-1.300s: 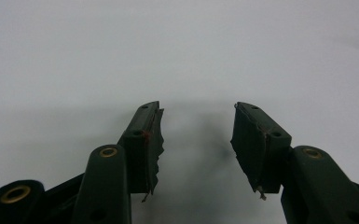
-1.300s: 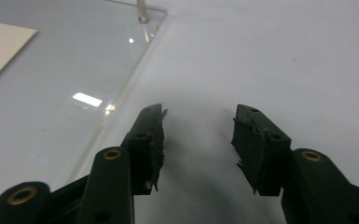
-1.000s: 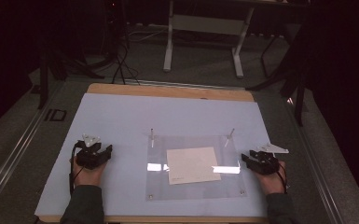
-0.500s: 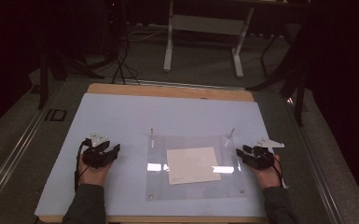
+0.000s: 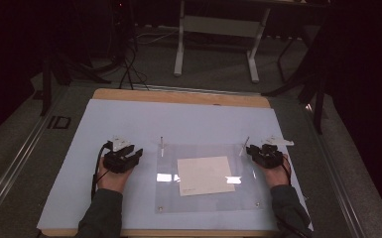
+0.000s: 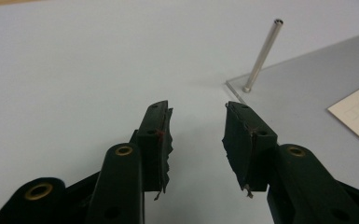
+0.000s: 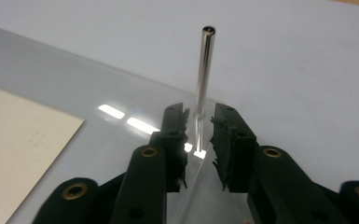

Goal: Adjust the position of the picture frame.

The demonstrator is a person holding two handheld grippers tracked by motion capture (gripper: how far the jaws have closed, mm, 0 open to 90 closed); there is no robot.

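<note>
- The clear acrylic sheet (image 5: 206, 208) lies flat on the pale blue table cover (image 5: 178, 119), near the person's edge of the table.
- A cream paper card (image 5: 206, 175) lies in the middle of the sheet, slightly skewed.
- Two thin metal pins stand upright at the sheet's far corners: the left pin (image 5: 161, 145) and the right pin (image 5: 245, 146).
- The left gripper (image 6: 198, 126) sits on the person's left, just beside the sheet's left edge; its jaws have just been closing and stand moderately apart with nothing between them.
- In the left gripper view the left pin (image 6: 262, 56) rises ahead and to the right of the jaws, clear of them, at the sheet's corner (image 6: 307, 79).
- The right gripper (image 7: 198, 122) is at the sheet's far right corner; its jaws have just been closing and now stand narrow on either side of the right pin (image 7: 204, 70), with a slim gap still showing on each side.
- That pin's base sits on the sheet (image 7: 51, 79) between the jaw tips, and light glare shows on the sheet beside it.
- Beyond the table, on the dark floor, stand a white frame stand (image 5: 216, 29) and some black cables (image 5: 129, 64), well apart from the work.
- Nothing lies between either gripper and its nearby pin.
</note>
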